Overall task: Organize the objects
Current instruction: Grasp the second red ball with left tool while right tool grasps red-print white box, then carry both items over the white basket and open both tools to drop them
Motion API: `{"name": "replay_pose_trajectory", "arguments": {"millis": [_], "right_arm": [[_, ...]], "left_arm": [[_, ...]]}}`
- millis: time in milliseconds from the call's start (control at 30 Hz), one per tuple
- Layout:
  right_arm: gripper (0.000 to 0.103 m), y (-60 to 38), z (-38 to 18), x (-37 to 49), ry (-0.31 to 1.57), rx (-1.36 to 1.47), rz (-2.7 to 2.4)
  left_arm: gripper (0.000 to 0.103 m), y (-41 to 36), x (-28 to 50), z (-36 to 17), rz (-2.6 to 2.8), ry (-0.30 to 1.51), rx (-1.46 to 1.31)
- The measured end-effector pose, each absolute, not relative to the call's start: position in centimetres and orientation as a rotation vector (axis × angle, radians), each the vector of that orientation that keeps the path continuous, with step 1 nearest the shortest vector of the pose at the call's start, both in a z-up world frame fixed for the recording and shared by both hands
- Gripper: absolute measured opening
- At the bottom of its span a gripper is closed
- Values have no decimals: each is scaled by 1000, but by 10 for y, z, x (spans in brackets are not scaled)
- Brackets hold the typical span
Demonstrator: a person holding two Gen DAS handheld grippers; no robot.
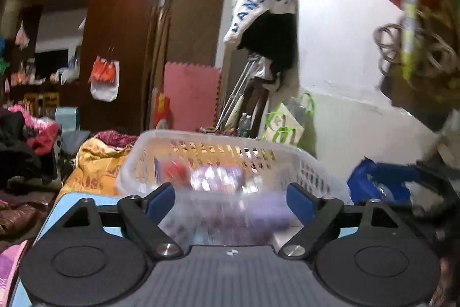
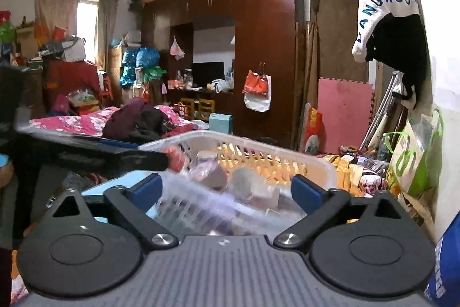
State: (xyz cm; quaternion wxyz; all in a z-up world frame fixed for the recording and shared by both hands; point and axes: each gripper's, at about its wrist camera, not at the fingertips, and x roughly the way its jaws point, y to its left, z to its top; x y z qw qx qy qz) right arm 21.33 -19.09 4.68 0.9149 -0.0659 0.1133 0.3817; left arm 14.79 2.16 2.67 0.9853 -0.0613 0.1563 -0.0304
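While both views face the white basket (image 1: 302, 160), only the right wrist view shows the curtained window (image 2: 86, 19) at ten o'clock. Left gripper (image 1: 230, 199) and right gripper (image 2: 227, 189) gape wide, gripping nothing. Basket contents are blurred. It sits on an orange quilt (image 1: 95, 160); a brown wardrobe (image 2: 264, 48) stands behind.

Your white slotted plastic basket (image 1: 290, 163) sits upright on the orange bedding, holding blurred packets: a red one (image 1: 175, 170) at left, purple-wrapped ones (image 2: 212, 177) beside it.
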Motion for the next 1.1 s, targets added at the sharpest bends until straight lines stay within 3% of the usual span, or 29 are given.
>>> {"name": "replay_pose_trajectory", "arguments": {"millis": [100,233,400,467,500,833,900,933,1100], "right_arm": [[100,-187,24,220,317,-144,780],[86,-161,-6,247,431,-169,756],[75,-134,-22,266,489,-147,740],[66,-128,-25,264,485,-158,714],[56,-127,-26,260,469,-176,687],[56,-190,-24,237,415,-125,660],[56,-194,-25,237,416,-116,660],[56,-195,-26,237,414,-111,661],[56,-194,-28,233,406,-94,684]], "left_arm": [[92,13,150,-1,-72,395,-73],[91,35,165,-30,-33,464,-177],[91,47,165,-46,-16,507,-202],[91,45,163,-49,-28,519,-188],[91,43,164,-50,-33,524,-179],[90,-17,190,-51,-60,580,-35],[75,-20,199,-54,-41,599,-51],[48,-21,201,-56,-33,609,-58],[45,-14,184,-51,-27,527,-60]]}}
